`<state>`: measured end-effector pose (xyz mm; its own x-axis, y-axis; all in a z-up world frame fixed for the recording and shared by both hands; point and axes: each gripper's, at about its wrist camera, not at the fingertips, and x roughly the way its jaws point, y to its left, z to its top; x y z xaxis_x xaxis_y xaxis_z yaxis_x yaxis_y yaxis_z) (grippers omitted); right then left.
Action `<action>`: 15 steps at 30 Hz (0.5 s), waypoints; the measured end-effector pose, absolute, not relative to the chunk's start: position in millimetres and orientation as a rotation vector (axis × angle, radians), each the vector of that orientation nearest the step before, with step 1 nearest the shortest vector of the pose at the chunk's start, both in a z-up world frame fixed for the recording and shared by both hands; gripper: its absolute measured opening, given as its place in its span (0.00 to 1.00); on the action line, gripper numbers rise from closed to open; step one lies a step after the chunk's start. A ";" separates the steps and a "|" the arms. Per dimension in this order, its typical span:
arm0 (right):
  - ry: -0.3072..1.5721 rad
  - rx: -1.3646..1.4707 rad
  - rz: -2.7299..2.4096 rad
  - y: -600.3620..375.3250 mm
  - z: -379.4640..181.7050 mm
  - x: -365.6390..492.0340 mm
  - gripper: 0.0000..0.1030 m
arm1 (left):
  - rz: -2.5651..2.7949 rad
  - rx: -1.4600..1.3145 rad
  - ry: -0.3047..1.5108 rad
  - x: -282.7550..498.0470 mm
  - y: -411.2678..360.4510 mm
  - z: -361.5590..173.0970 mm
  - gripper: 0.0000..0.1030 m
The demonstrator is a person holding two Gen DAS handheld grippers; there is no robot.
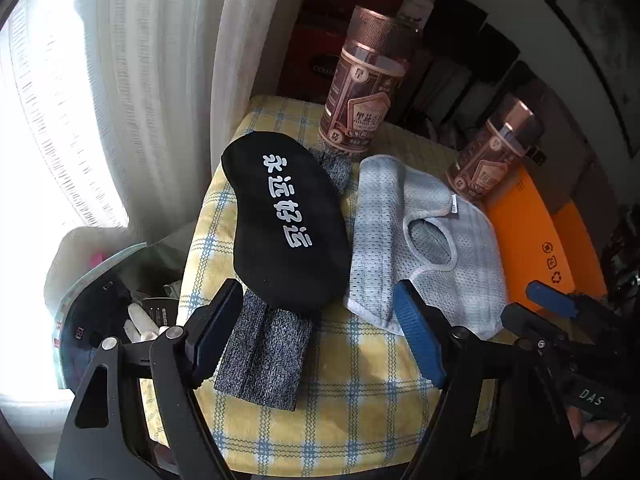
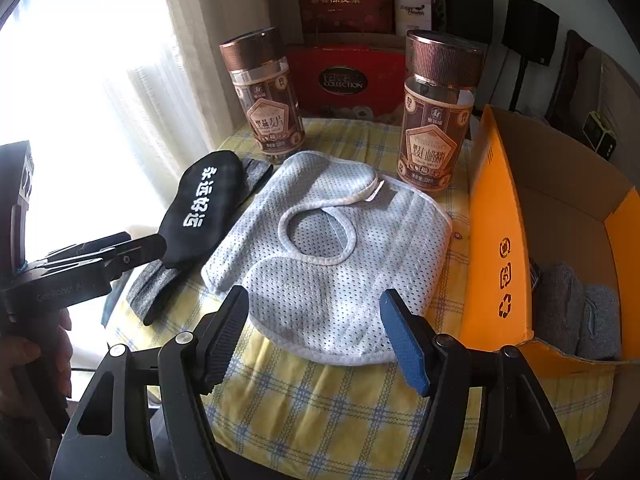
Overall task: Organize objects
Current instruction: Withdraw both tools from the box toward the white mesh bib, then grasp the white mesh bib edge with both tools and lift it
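A black eye mask with white characters (image 1: 286, 220) lies on a grey knit band (image 1: 264, 360) on the yellow checked cloth (image 1: 352, 420). A pale blue mesh bib (image 1: 424, 248) lies to its right. My left gripper (image 1: 320, 332) is open and empty, just in front of the mask and band. In the right wrist view my right gripper (image 2: 316, 336) is open and empty, its fingers over the near edge of the bib (image 2: 332, 252). The mask (image 2: 204, 204) and the left gripper (image 2: 144, 250) show at the left there.
Two brown-lidded jars (image 2: 264, 96) (image 2: 438, 112) stand at the back of the cloth. An orange cardboard box (image 2: 500, 240) stands open on the right with grey folded cloths (image 2: 576, 316) inside. Red gift boxes (image 2: 344, 76) stand behind. A curtain (image 1: 120, 80) hangs left.
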<state>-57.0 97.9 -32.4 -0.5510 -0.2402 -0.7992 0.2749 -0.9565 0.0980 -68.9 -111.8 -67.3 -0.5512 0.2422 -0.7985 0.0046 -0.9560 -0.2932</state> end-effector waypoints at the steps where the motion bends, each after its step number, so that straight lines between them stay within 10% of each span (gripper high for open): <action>1: 0.050 1.302 -2.542 99.7 -34.3 -55.2 0.68 | 2.615 -1.412 -0.386 -70.0 -107.1 -67.8 0.65; 15: -0.145 1.394 -2.646 136.1 -66.5 -29.5 0.67 | 2.524 -1.468 -0.332 -103.1 -57.5 -85.1 0.63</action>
<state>-29.5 136.1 -66.5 -0.5582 -0.1745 -0.8111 0.0847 -0.9845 0.1535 -103.1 -57.5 -85.1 -0.4854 0.2844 -0.8267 -0.0610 -0.9543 -0.2924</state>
